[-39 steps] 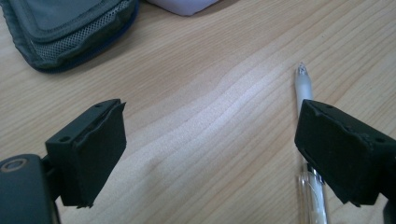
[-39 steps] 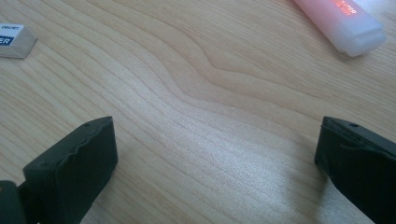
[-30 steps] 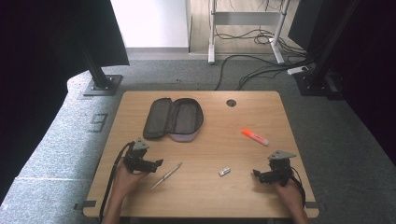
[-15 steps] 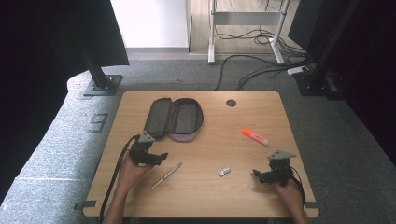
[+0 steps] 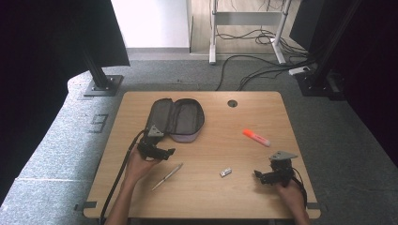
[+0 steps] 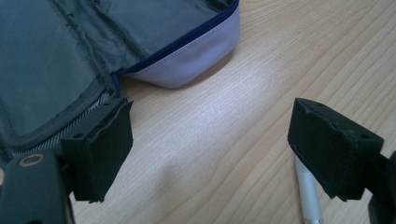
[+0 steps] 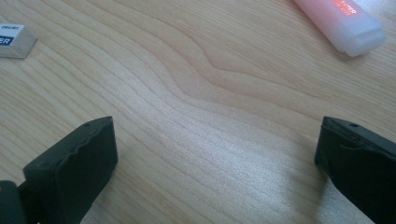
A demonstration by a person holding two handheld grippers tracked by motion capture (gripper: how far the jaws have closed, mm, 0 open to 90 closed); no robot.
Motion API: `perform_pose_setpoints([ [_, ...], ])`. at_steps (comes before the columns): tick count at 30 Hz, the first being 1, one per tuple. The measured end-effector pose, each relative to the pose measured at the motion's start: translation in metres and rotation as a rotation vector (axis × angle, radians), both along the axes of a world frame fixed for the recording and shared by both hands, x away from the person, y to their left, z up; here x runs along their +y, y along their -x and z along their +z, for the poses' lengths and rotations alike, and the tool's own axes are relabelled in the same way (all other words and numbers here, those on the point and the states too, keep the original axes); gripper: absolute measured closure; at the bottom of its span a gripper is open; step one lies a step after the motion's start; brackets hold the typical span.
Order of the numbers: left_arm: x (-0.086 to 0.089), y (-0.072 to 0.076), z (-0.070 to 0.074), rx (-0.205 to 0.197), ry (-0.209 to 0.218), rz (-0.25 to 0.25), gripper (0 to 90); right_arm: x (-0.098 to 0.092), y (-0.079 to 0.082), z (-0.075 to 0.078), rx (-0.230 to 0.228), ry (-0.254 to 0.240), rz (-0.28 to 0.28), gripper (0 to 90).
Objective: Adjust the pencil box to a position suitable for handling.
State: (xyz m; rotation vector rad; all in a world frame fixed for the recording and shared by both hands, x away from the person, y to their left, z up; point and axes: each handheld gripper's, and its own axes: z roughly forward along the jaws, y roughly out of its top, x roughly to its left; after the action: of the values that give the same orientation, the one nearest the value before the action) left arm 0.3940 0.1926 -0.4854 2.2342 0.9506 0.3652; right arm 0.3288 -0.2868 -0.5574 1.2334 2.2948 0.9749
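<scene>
Unzipped soft fabric pencil case on grained wooden table — both grippers' blocky fingers released, empty.

Black grippers, black jaws, grey three-cornered plates, black cables.

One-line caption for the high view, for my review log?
Person at wooden table, left gripper beside open pencil case, right gripper near eraser; pen, highlighter loose.
</scene>
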Motion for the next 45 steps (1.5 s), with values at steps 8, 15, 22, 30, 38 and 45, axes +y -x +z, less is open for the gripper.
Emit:
perform_pose_setpoints([
  [8,-0.011,-0.010,0.004,-0.007,0.015,-0.028,16.8,0.000,0.000,0.000,0.000,0.000,0.000,0.0],
  [15,-0.023,-0.020,0.007,0.000,0.011,-0.044,17.5,0.000,0.000,0.000,0.001,-0.001,0.000,0.0],
  [22,-0.034,-0.031,0.007,0.008,0.019,-0.065,18.5,0.000,0.000,0.000,0.000,0.000,0.000,0.0],
  [30,-0.045,-0.043,0.008,0.027,0.045,-0.080,19.8,0.000,0.000,0.000,0.001,0.000,0.000,0.0],
  [38,-0.061,-0.054,0.008,0.035,0.049,-0.109,21.8,0.000,0.000,0.000,0.001,0.000,0.000,0.0],
  [45,-0.074,-0.064,0.006,0.050,0.042,-0.129,23.9,0.000,0.000,0.000,0.001,0.000,0.000,0.0],
])
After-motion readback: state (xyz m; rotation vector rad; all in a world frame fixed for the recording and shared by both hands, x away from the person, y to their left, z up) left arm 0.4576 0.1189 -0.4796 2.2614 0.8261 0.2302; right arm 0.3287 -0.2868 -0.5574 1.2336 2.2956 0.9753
